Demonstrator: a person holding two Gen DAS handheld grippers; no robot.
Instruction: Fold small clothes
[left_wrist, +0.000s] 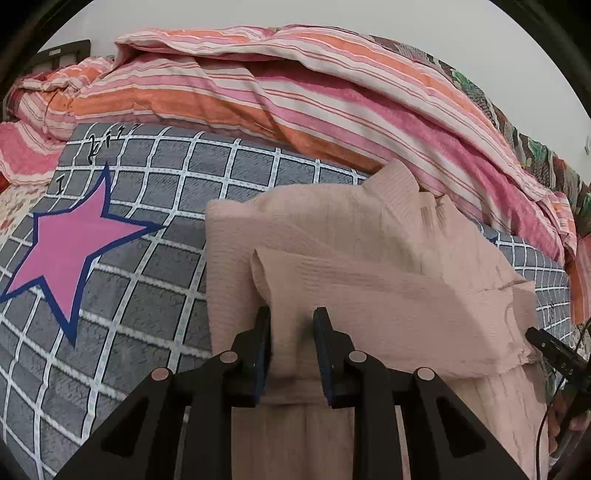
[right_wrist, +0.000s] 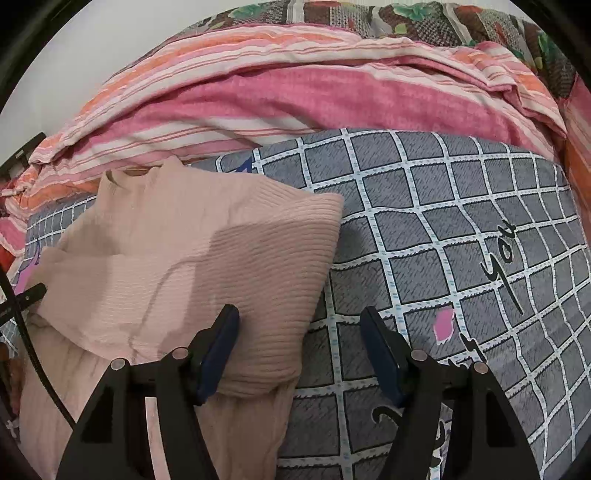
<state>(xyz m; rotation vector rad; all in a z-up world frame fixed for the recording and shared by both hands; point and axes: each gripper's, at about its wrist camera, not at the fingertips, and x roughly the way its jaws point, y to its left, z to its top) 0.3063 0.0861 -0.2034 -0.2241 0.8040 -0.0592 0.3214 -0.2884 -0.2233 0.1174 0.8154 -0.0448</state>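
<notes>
Sweater (left_wrist: 369, 258), pale pink and ribbed, lies partly folded on the grey checked blanket (left_wrist: 155, 295). The left gripper (left_wrist: 291, 332) is clenched on a fold of it. The right gripper (right_wrist: 299, 332) hangs released over its edge.

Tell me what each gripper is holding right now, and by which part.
The left gripper pinches the pink garment by a folded-over flap. The right gripper is open, holding nothing.

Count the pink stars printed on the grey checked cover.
1 whole pink star, at the cover's left. A small pink patch shows at its right; the pink garment may hide more.
</notes>
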